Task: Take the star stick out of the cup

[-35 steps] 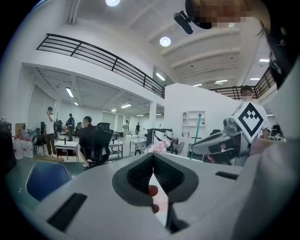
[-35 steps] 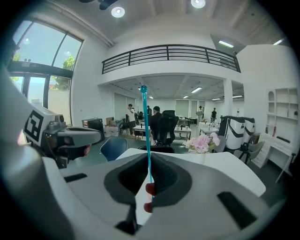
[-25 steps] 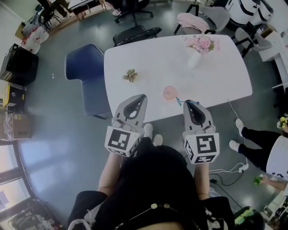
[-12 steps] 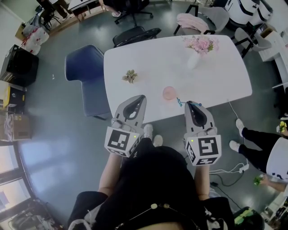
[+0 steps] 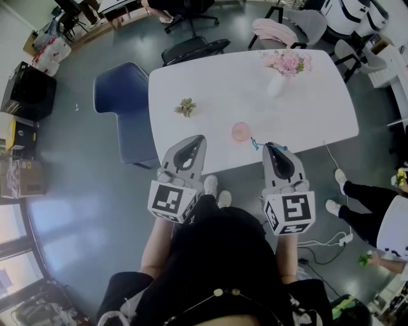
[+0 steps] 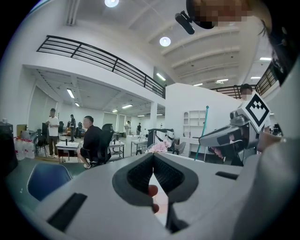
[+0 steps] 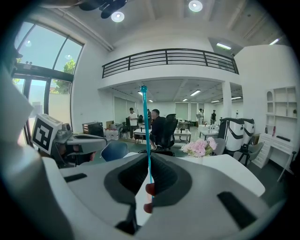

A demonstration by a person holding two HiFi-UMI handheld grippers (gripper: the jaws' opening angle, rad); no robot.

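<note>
Open-plan office w/ a mezzanine: a black railing (image 7: 168, 54) ran along the upper level, w/ round ceiling lights (image 7: 195, 5) above. Rows of work desks (image 6: 68, 145) in the bkgd had ppl (image 6: 91, 140) seated and standing at them. There were black swivel chairs (image 5: 191, 46), tall windows (image 7: 42, 61), white shelving (image 7: 281, 117), and a big white desk (image 5: 223, 83) w/ pink flowers (image 5: 285, 62) on grey floor (image 5: 83, 165)

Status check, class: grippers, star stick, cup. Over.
Left gripper shut, empty. Right gripper shut on star stick, upright, clear of pink cup. Nothing in the way.
</note>
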